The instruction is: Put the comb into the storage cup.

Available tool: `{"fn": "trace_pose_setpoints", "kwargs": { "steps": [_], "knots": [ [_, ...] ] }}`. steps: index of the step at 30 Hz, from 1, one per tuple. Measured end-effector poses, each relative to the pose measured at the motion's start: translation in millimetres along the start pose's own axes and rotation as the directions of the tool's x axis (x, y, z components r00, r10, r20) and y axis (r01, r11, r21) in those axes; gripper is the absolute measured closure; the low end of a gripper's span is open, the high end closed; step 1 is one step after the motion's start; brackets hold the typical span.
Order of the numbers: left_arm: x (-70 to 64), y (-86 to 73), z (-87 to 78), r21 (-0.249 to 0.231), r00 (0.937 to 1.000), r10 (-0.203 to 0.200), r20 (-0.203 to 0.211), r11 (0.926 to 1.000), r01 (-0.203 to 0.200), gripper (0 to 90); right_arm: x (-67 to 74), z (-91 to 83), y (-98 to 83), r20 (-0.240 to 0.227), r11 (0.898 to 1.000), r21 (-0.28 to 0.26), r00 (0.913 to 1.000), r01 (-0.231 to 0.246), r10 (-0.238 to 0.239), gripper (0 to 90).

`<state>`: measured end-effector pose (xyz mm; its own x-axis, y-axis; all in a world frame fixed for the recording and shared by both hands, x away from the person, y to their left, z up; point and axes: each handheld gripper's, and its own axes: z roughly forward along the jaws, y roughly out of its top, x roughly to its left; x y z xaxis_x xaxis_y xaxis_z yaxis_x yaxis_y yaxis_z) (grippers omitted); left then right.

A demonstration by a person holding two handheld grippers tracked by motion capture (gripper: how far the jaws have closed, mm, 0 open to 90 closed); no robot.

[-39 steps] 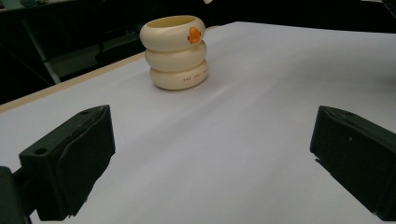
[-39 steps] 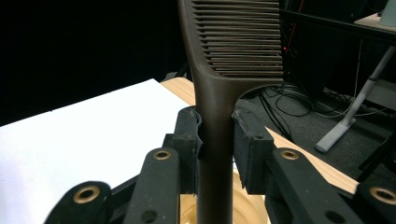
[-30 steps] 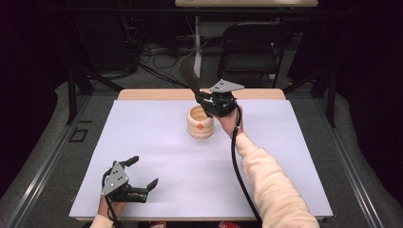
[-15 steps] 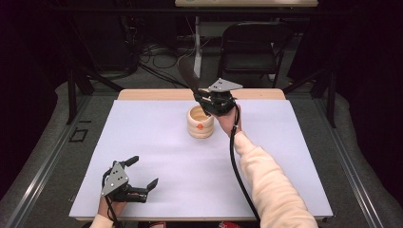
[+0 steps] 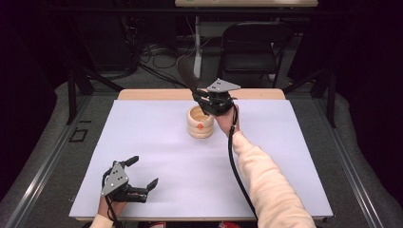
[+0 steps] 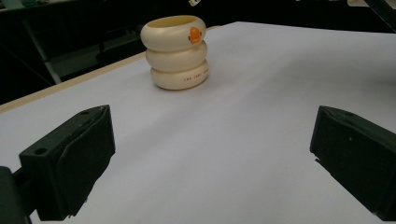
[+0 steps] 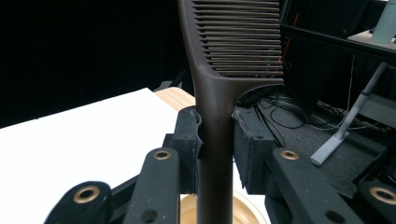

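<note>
Comb (image 7: 219, 70), dark brown and upright, stands pinched by its handle between the jaws of the right tool (image 5: 209, 101), teeth rising above the jaws. That tool hangs just over the far rim of a cream cup (image 5: 200, 122) shaped like three stacked rings, with a small orange mark on its top ring, standing on the white worktop (image 5: 266, 156) towards its far side. The left tool (image 5: 141, 179) rests near the worktop's near left corner, well apart from the cup, jaws spread wide with nothing between them.
</note>
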<state>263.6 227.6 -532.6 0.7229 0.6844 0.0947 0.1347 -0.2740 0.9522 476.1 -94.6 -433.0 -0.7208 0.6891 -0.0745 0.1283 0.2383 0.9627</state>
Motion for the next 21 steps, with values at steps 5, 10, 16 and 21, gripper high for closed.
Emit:
{"fn": "trace_pose_setpoints", "kwargs": {
  "steps": [5, 10, 16, 21],
  "knots": [
    [0.0, 0.0, 0.0, -0.003, 1.0, 0.0, 0.0, 1.0, 0.0, 0.2, 1.0, 3.3, -1.4, 0.0, 1.0, -0.001, 1.0, 0.005, -0.005, 72.5],
    [-0.1, 0.0, 0.0, -0.002, 1.0, 0.001, 0.001, 1.0, -0.001, 0.2, 1.5, 7.0, -3.6, 0.0, 1.0, -0.01, 1.0, 0.005, -0.005, 72.4],
    [-0.1, 0.0, -0.1, -0.003, 1.0, 0.0, 0.0, 1.0, 0.0, 0.2, 2.2, 10.8, -6.4, -0.002, 1.0, -0.017, 1.0, 0.005, -0.005, 72.4],
    [-0.1, 0.0, -0.2, -0.004, 1.0, 0.0, 0.001, 1.0, 0.0, 0.2, 2.5, 14.0, -9.5, -0.004, 1.0, -0.017, 1.0, 0.005, -0.005, 72.4]
  ]
}}
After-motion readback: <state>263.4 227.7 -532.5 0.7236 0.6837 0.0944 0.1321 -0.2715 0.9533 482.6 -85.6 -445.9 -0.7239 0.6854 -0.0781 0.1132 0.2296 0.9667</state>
